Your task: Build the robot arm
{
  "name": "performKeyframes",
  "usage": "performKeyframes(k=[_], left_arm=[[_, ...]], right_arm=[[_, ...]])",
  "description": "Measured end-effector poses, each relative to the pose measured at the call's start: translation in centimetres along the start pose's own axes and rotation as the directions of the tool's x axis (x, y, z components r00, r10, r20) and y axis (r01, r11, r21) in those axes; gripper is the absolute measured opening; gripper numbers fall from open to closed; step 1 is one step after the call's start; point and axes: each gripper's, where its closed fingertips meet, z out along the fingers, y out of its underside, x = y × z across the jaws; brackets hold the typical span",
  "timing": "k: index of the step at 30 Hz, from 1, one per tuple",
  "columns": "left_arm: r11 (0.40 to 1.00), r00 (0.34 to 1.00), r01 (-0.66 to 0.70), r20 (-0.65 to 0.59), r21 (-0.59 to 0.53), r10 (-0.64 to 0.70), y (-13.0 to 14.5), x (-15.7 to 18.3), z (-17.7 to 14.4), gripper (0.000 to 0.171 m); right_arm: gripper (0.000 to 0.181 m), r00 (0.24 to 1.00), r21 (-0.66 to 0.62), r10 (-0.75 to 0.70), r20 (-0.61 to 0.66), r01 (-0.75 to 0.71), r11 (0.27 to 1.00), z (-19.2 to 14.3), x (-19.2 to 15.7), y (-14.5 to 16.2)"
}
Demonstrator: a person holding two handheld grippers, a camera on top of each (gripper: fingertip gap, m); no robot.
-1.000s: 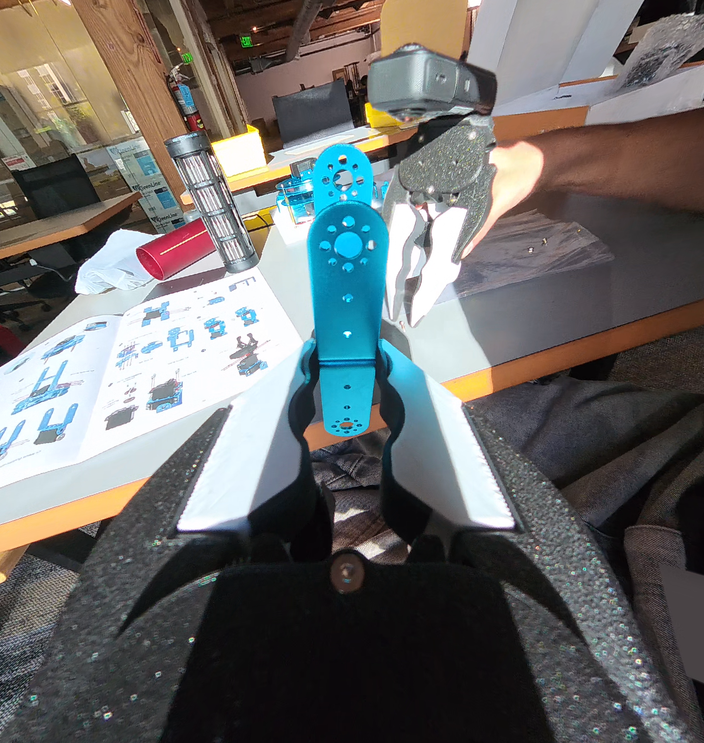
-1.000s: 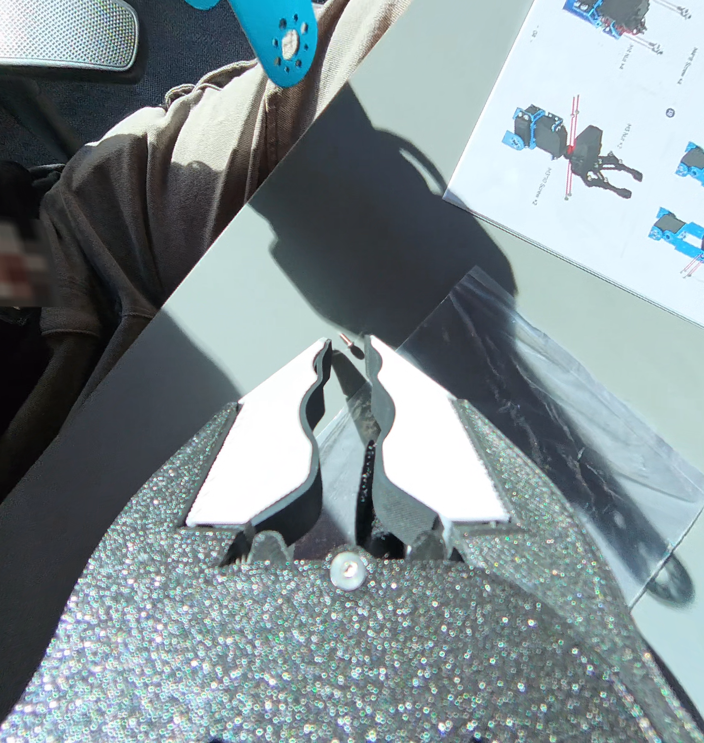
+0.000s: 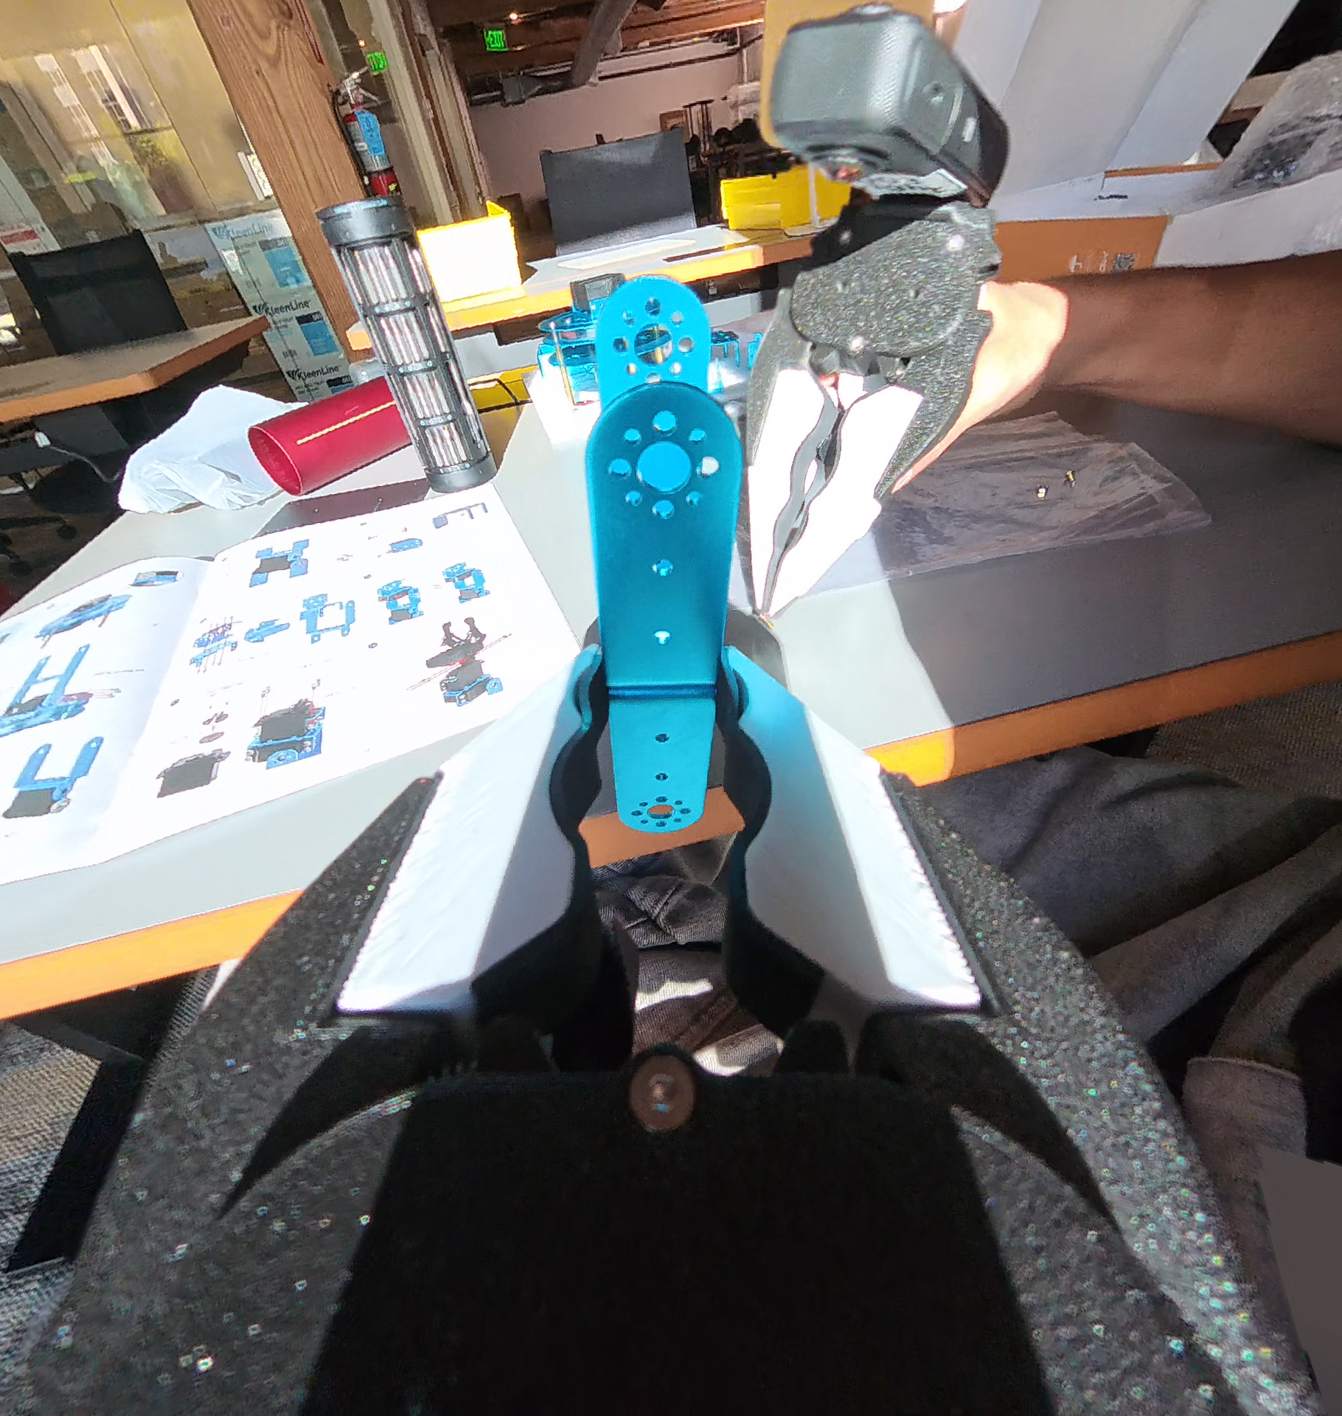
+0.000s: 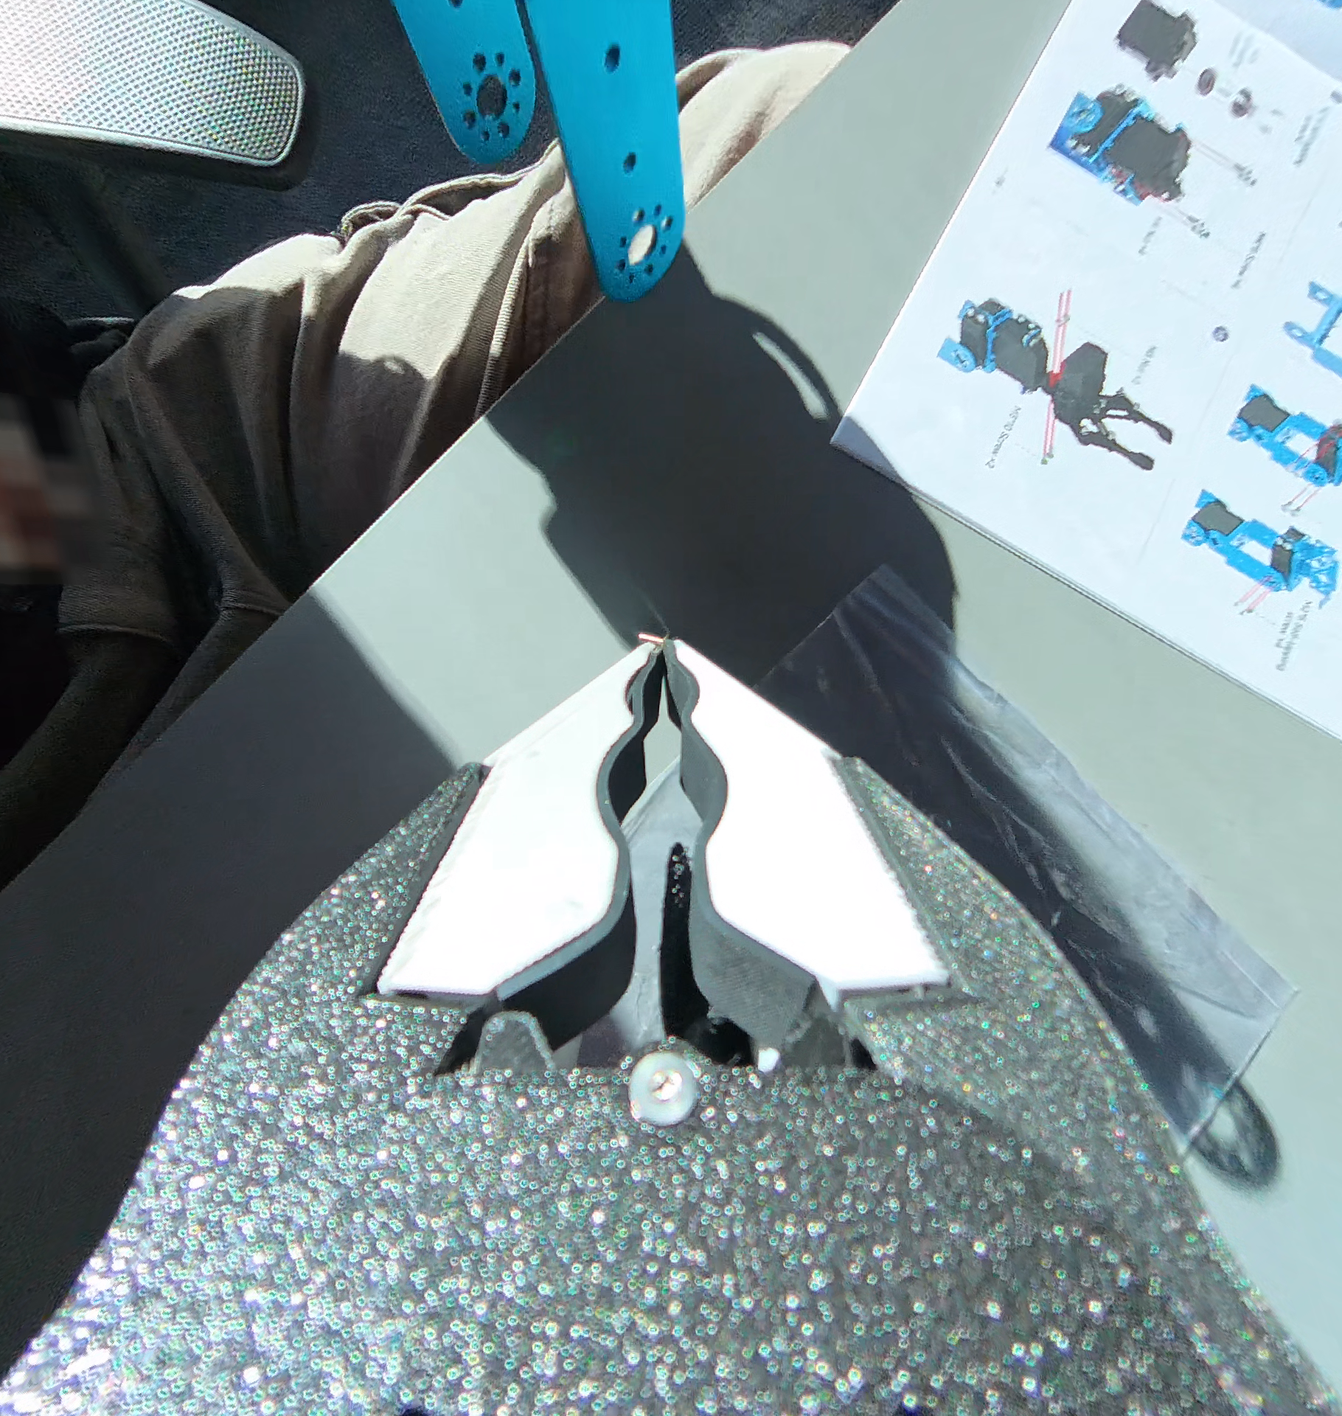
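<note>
Left gripper clamped on one blue U-shaped metal bracket, held upright above the near edge of the grey table. Right gripper pinched closed, tips meeting on a tiny copper-coloured screw; tip pointed down just beside the bracket. One open instruction booklet with blue part drawings and small print lying left on the table. One clear plastic bag lying right, two small dark bits on it. Farther back: one red tube lying down, one upright mesh cylinder, one blue assembly.
</note>
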Motion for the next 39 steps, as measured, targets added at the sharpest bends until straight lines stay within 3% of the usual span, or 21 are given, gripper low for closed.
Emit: performKeyframes(k=[5,9,12,17,20,23,25,29,33,39], left_arm=[[0.987,0.986,0.161,-0.035,0.028,-0.16,-0.8,-0.2,1.7,0.027],[0.958,0.954,0.287,-0.091,0.009,-0.285,-1.4,-0.2,4.2,0.026],[0.957,0.947,0.289,-0.139,-0.021,-0.29,-1.9,0.7,6.2,0.026],[0.973,0.951,0.221,-0.205,-0.07,-0.231,-2.2,2.7,8.7,0.026],[0.976,0.968,0.191,-0.148,-0.101,-0.205,-1.2,0.9,9.4,0.026],[0.962,0.951,0.266,-0.144,-0.065,-0.273,-1.1,-1.4,9.2,0.026],[0.967,0.96,0.249,-0.123,-0.048,-0.253,-0.8,-2.2,8.8,0.026],[0.962,0.958,0.261,-0.146,0.077,-0.248,-1.9,-2.2,5.6,0.026],[0.939,0.955,0.272,-0.176,0.208,-0.238,-2.4,-2.3,1.4,0.026],[0.93,0.956,0.28,-0.153,0.238,-0.249,0.4,-2.1,-3.1,0.026]], right_arm=[[0.0,0.985,0.104,-0.065,-0.161,0.083,0.991,-2.5,1.2,-2.8],[0.0,0.915,0.138,-0.168,-0.367,0.232,0.963,-6.2,1.7,-6.6],[0.0,0.869,0.137,-0.201,-0.452,0.29,0.947,-7.7,1.2,-8.7],[0.0,0.793,0.001,-0.29,-0.535,0.344,0.939,-8.0,1.5,-8.1],[0.0,0.834,-0.006,-0.251,-0.491,0.285,0.959,-7.6,1.1,-6.2],[0.0,0.945,0.02,-0.085,-0.314,0.096,0.995,-5.8,0.1,-2.7],[0.009,0.99,0.014,0.049,-0.134,-0.047,0.999,-4.7,-1.9,-0.8],[0.007,0.985,0.048,0.146,-0.094,-0.142,0.989,-5.0,-3.4,0.9],[0.005,0.973,0.092,0.222,-0.058,-0.216,0.972,-5.7,-6.8,-0.3],[0.005,0.96,0.052,0.212,-0.182,-0.206,0.977,-5.1,-13.6,-2.0]])
